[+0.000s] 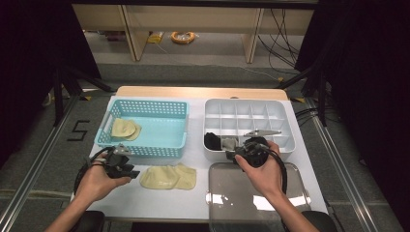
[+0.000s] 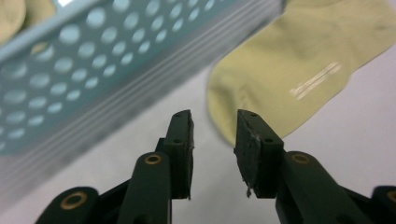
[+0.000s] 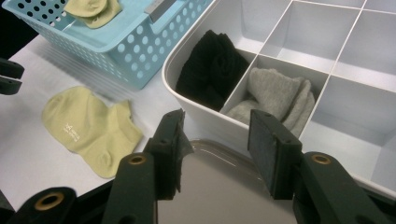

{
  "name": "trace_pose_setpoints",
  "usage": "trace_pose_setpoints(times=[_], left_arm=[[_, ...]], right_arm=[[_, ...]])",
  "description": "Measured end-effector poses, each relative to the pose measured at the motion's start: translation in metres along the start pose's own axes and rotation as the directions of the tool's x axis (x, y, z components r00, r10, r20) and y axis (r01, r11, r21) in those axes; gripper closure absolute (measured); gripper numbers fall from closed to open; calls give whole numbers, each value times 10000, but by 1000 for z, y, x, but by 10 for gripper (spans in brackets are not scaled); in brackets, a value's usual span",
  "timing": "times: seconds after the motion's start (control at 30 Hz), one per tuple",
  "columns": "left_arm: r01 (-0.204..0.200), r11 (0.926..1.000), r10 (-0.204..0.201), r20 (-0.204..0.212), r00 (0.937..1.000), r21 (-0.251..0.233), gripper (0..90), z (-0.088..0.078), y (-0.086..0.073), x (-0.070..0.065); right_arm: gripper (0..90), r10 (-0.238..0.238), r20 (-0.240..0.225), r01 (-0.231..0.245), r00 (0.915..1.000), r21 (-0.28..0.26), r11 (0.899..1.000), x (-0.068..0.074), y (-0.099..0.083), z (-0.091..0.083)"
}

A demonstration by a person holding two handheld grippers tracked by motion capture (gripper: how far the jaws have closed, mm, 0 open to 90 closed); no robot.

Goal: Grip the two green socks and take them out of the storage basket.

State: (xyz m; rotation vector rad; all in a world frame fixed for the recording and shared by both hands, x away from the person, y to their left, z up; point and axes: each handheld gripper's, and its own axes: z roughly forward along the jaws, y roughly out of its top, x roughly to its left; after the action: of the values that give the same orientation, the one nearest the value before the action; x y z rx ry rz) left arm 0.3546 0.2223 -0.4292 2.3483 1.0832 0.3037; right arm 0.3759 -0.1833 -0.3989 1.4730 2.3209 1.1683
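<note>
Seen from above, the left gripper sits at eight o'clock on the white table, its jaws partly apart around nothing, aimed at a yellow-green sock lying flat just beside them at six o'clock. In the left gripper view the sock's far end is cut off. At ten o'clock, a blue basket holds another sock, partly hidden by its wall. At two o'clock, a white divided box holds a black sock and a grey sock in neighbouring near compartments. The right gripper, jaws wide and empty, hovers over a clear lid at five o'clock. Beyond lies grey floor; dark curtains flank the table.
</note>
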Motion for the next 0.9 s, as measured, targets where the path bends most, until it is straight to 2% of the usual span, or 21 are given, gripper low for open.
trace_pose_setpoints(times=[0.03,0.07,0.1,0.13,0.17,0.27,0.3,0.33,0.37,0.4,0.47,0.5,0.53,0.6,0.63,0.67,0.73,0.83,0.87,0.9], left_arm=[[-206,9986,237,624,9978,-496,651,2,8,-7],[-206,9986,237,624,9978,-496,649,2,8,-7],[-98,9973,182,1155,9931,-734,649,5,15,-14],[-286,9959,402,1365,9898,-857,645,7,20,-17],[-258,9935,432,1568,9867,-1111,645,11,24,-22],[-564,9913,795,1993,9767,-1191,643,22,40,-35],[-663,9916,908,2330,9682,-1107,635,34,51,-43],[-663,9916,908,2330,9682,-1107,625,34,51,-43],[-494,9922,773,2537,9642,-1144,625,45,57,-48],[-872,9920,1079,2531,9614,-918,614,49,59,-47],[-1133,9907,1284,2441,9612,-752,600,62,64,-50],[-897,9924,1079,2469,9630,-839,592,68,65,-53],[-1253,9898,1383,2453,9595,-680,581,74,67,-53],[-1674,9835,1791,2339,9556,-690,552,83,68,-53],[-1661,9830,1797,2226,9582,-786,538,87,68,-54],[-2040,9763,2147,2096,9539,-720,531,89,68,-52],[-1932,9765,2090,2030,9566,-953,518,93,69,-52],[-2232,9716,2349,2060,9499,-786,531,97,70,-52],[-2452,9667,2554,2078,9442,-738,531,99,70,-51],[-2360,9691,2460,2132,9455,-714,538,100,70,-52]], right_arm=[[573,-186,15,185,9998,108,9998,-1,0,1],[573,-186,15,185,9998,108,9998,-1,0,1],[575,-221,59,220,9997,59,9997,0,0,2],[579,-88,43,88,10000,107,9999,0,-1,3],[587,3,91,-6,10000,288,9996,1,-1,3],[593,4,106,-7,9999,294,9996,1,-1,3],[598,13,149,-18,9999,298,9996,1,-1,2],[598,13,149,-18,9999,298,9996,1,-1,2],[599,-62,168,57,9998,303,9995,0,0,2],[600,12,178,-16,9998,223,9998,1,-1,3],[599,-140,107,137,9998,236,9996,0,-1,1],[599,-155,130,152,9998,228,9996,0,-2,1],[598,36,145,-40,9999,251,9997,1,-2,0],[597,7,95,-8,10000,190,9998,0,-3,0],[597,-73,200,69,9998,170,9998,0,-3,0],[596,-18,4,18,10000,119,9999,0,-3,-1],[596,-70,105,69,9999,115,9999,-1,-3,-2],[595,24,76,-25,10000,150,9999,-1,-3,-1],[595,24,76,-25,10000,150,9999,-1,-3,-1],[595,83,110,-86,9999,186,9998,1,-3,-1]])
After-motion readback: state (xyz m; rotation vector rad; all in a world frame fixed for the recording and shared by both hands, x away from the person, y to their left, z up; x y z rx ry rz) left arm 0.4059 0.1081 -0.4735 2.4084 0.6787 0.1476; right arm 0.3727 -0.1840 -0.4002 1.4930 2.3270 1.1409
